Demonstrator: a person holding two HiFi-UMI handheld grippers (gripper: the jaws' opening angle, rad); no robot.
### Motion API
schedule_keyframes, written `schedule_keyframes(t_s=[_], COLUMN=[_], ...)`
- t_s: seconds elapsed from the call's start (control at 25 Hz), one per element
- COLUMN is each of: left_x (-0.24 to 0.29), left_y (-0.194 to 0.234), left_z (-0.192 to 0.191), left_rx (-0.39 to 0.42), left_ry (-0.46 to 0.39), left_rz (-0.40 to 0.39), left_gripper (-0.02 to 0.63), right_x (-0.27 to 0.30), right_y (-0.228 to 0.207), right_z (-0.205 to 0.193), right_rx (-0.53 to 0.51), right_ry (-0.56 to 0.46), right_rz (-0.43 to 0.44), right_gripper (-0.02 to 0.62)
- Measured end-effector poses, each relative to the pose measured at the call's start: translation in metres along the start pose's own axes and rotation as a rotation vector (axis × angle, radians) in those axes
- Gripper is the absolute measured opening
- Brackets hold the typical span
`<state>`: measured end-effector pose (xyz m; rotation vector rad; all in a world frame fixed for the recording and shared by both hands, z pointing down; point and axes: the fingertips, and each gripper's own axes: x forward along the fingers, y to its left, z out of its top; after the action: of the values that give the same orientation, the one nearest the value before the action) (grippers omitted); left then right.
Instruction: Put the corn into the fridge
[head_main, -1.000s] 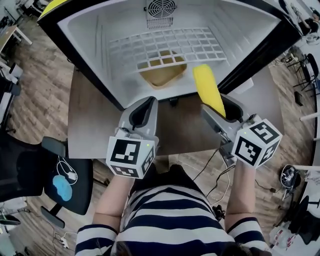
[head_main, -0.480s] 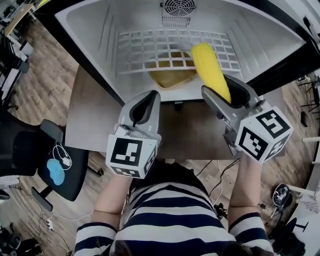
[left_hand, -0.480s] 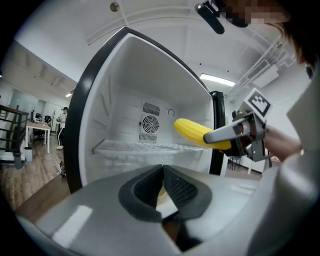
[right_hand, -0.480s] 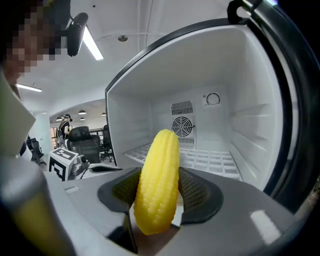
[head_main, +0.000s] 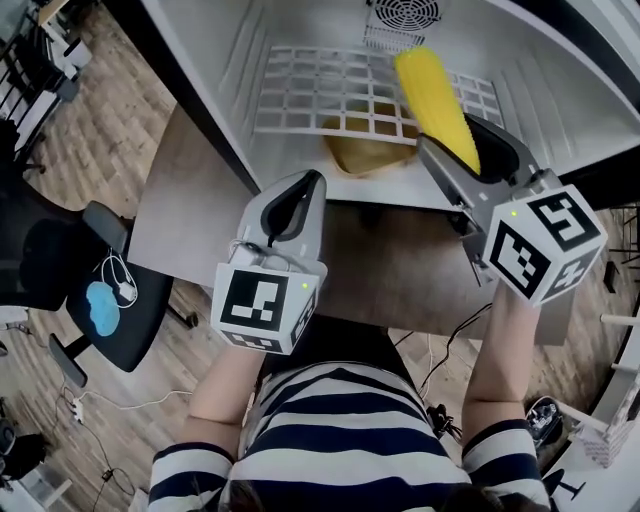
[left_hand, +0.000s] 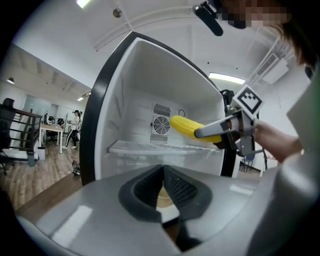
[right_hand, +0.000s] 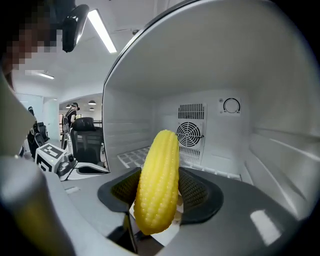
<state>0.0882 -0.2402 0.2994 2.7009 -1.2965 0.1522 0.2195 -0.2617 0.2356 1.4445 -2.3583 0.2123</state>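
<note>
Far left, off the table's (head_main: 190, 215) left edge: a black office chair (head_main: 55, 270). Holds the left gripper (head_main: 308, 185) low over the middle of the table, just short of the open fridge (head_main: 225, 55) at the table's far edge. Has the left fingers (left_hand: 185, 192) pressed flat together, ribbed pads meeting along one seam, clamped on nothing.

Inside the fridge, from the left wall across the width: a white wire shelf (head_main: 320, 95), and below its front edge a yellowish dish (head_main: 365, 150), partly seen through the grid. On the back wall, a round fan grille (right_hand: 190, 135).

Grips the corn (right_hand: 159, 175) in the right gripper (head_main: 455, 135), with the fingers (right_hand: 196, 192) parted only as wide as the cob and closed against its two sides near the blunt lower end. Points the rest of the cob forward from the pads, tip towards the back wall. Carries it, by the head view, past the fridge's front edge and above the right part of the wire shelf; cannot tell whether touching the shelf. Holds the right gripper at the fridge's mouth, over the far right part of the table, well apart from the left gripper
</note>
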Motion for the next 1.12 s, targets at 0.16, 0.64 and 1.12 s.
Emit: schedule_keyframes(t_s=[0.16,0.64,1.12], left_x=[0.001,0.007,0.01], left_y=[0.002,0.007,0.011], left_z=[0.0,-0.012,-0.022], left_rx=[0.001,-0.017,-0.003], left_ry=[-0.016,-0.013,0.004], left_rz=[0.028,0.072,0.084], left_gripper=[0.0,0.0,0.0], right_x=[0.012,0.044,0.06], right_y=[-0.004,-0.018,-0.023], right_z=[0.002,0.0,-0.014], right_rx=[-0.055,-0.247,-0.287], right_ry=[0.016,0.122,0.198], right_rz=[-0.003,-0.042,-0.024], right_gripper=[0.241,0.241,0.241])
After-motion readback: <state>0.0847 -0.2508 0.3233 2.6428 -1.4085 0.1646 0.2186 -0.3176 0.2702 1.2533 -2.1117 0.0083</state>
